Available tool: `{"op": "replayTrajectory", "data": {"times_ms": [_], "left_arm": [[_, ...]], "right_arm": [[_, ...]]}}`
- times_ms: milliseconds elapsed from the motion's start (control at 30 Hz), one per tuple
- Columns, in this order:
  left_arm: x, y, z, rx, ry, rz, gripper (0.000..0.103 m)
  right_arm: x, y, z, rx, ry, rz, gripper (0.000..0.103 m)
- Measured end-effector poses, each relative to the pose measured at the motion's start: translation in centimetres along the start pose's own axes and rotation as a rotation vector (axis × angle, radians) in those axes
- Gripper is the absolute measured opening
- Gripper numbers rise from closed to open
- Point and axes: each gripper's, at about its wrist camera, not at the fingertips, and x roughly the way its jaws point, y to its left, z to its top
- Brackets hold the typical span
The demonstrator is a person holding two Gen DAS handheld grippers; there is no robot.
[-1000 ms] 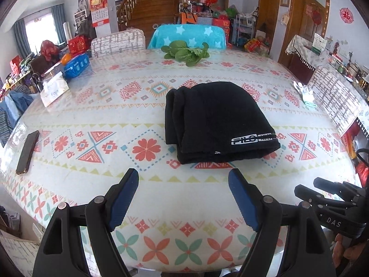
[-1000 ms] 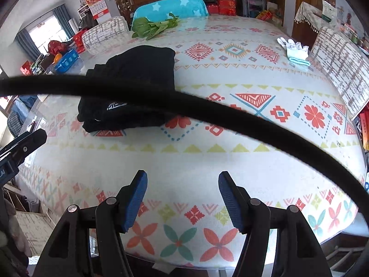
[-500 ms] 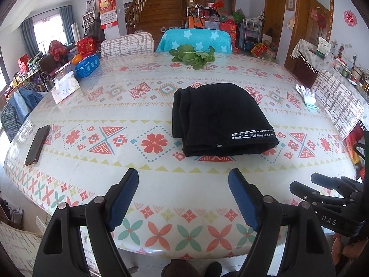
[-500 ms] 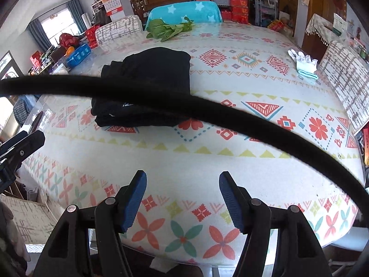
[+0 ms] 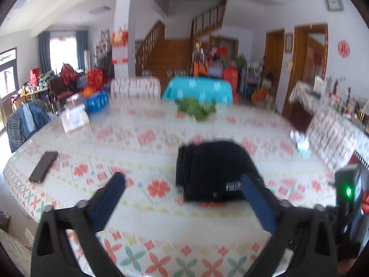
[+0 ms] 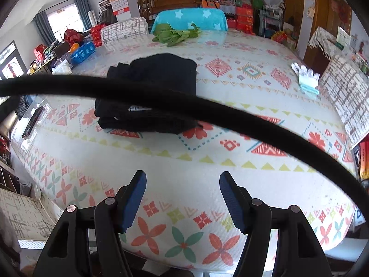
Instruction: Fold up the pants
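On the left wrist view, blurred: left tool (image 5: 181,184) has its jaws opening, nothing between them, pads clear of any cloth. Pants (image 5: 214,170) lie on the table (image 5: 161,235) as a black folded bundle, ahead of the tool and a bit to the right of its centre line. The right blue pad overlaps the bundle's near right corner in the picture, but I can't tell contact from overlap; it looks like the pad is above and short of it. Stacked fold edges run along the bundle's left side, white logo at the near edge. Long axis: roughly square from here, slightly longer going away from the camera. Phone (image 5: 43,166) sits well to the left, greens (image 5: 197,109) at the far side; neither is in the way.

Right wrist view next, sharp: right tool (image 6: 182,198) stands apart, empty, over the near table edge. Pants (image 6: 150,97) are ahead and to the left, well apart from the pads. A black cable (image 6: 207,106) crosses the lens in front of the bundle and hides part of it. Gloves (image 6: 305,78) lie far right.

Judgement: bundle looks already folded several times, task near done or done. Left tool is the nearer one; any last tuck or squaring-up would fall to it, reaching forward and slightly right.
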Motion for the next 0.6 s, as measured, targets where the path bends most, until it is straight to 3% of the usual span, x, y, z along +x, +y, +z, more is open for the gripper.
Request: {"op": "replayTrajectory", "data": {"times_ms": [67, 133, 333, 600], "left_arm": [[-0.4, 0.2, 1.2, -0.024, -0.045, 0.036, 0.103], [0.2, 0.3, 1.6, -0.043, -0.025, 0.09, 0.103], [5.6, 0.0, 0.2, -0.043, 0.236, 0.107, 0.103], [8.7, -2.8, -5.0, 0.054, 0.436, 0.03, 0.103]], "right_arm": [[-0.2, 0.3, 0.5, -0.013, -0.021, -0.005, 0.071], [-0.2, 0.4, 1.0, -0.02, -0.029, -0.004, 0.071], [0.4, 0.6, 1.3, -0.003, -0.018, 0.008, 0.072], [2.6, 0.2, -0.1, 0.013, 0.067, -0.004, 0.072]]}}
